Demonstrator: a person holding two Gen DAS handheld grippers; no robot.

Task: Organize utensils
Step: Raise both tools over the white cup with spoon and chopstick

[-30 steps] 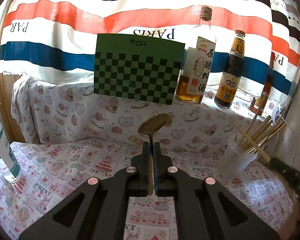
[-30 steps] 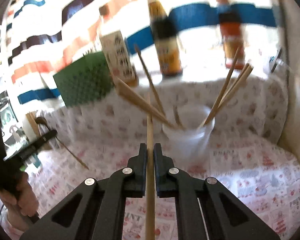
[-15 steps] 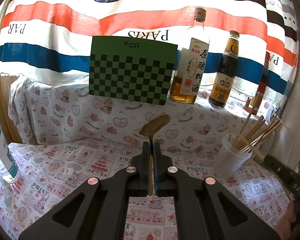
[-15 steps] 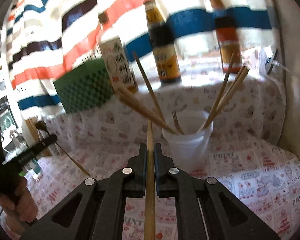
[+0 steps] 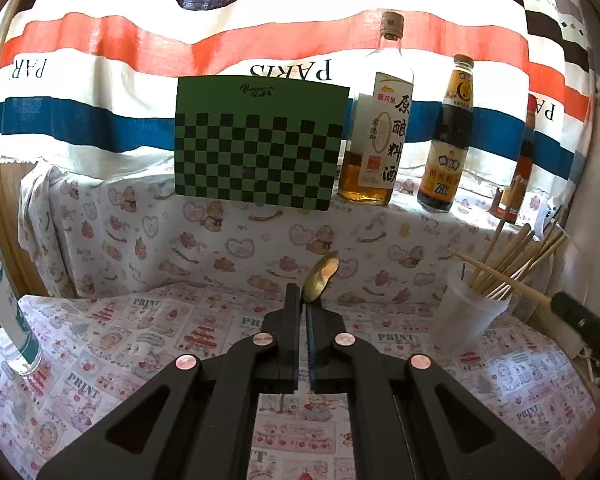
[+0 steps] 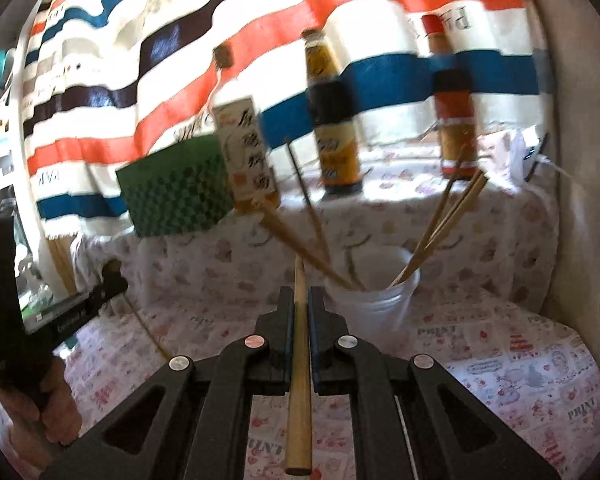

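The right gripper (image 6: 299,300) has its fingers closed on a chopstick (image 6: 299,400), whose long axis runs straight along the fingers, butt toward the camera and tip poking out at 12 o'clock. The cup (image 6: 374,300), translucent white and already bristling with chopsticks, stands on the worktop (image 6: 520,380) just past the fingertips at about 1 o'clock, so the held tip sits left of the rim and, by my reading, needs to swing right and tip downward to drop in. This is the nearer hand to the cup by far. The left gripper (image 5: 303,304) is pinched almost fully shut on the thin handle of a spoon (image 5: 320,278), whose brassy bowl stands up just beyond the fingertips at 12 to 1 o'clock; from there the cup (image 5: 470,312) lies well off at 3 o'clock, with the other gripper's dark body just beside it at the frame edge. Bottles and a green checkered board line the shelf behind. The right view is motion-blurred, so where the held tip ends against the leaning sticks is hard to fix. Most of the spoon's handle is hidden between the fingers. The cup's contents below the rim cannot be made out.
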